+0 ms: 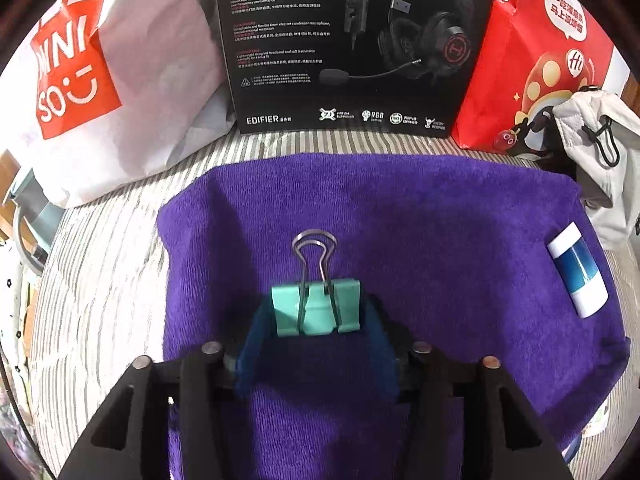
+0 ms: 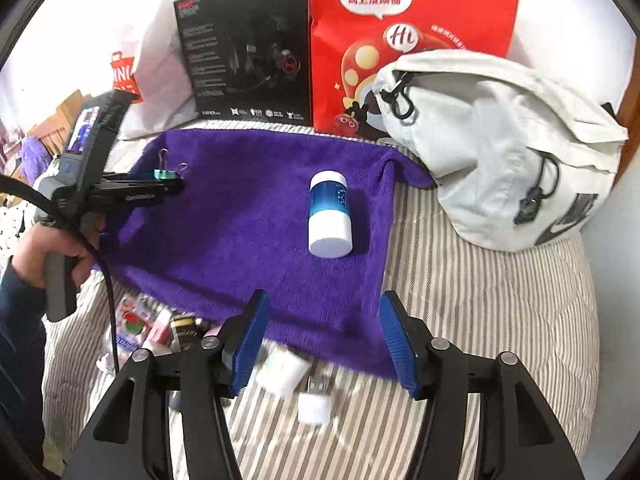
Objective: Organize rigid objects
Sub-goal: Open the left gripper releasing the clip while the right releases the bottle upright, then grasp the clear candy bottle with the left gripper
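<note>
The left gripper (image 1: pixel 316 320) is closed narrowly on a mint-green metal binder clip (image 1: pixel 316 308), the blue padded fingers (image 1: pixel 250 356) pressing the clip body from both sides. The clip's wire handles point forward, away from the camera. In the right wrist view the same left gripper (image 2: pixel 168 182) hovers over the far left part of the purple terry towel (image 2: pixel 248 220), gripped by a person's hand (image 2: pixel 44 248).

The right gripper (image 2: pixel 320 336) stands wide open and holds nothing; its blue pads sit just above the near edge of the towel.

A white cylindrical bottle with a blue label (image 2: pixel 330 216) lies on its side on the towel's right half, well apart from the clip. The towel centre between them is bare.

Small white blocks (image 2: pixel 298 384) and assorted packets (image 2: pixel 156 326) lie on the striped grey-and-white bedcover (image 2: pixel 480 320) near the towel's front edge.

Behind the towel stand a white shopping bag with a red logo (image 1: pixel 100 80), a black headset box (image 1: pixel 352 44) and a red paper bag (image 2: pixel 400 40). A pale grey backpack (image 2: pixel 500 148) rests at the right.
</note>
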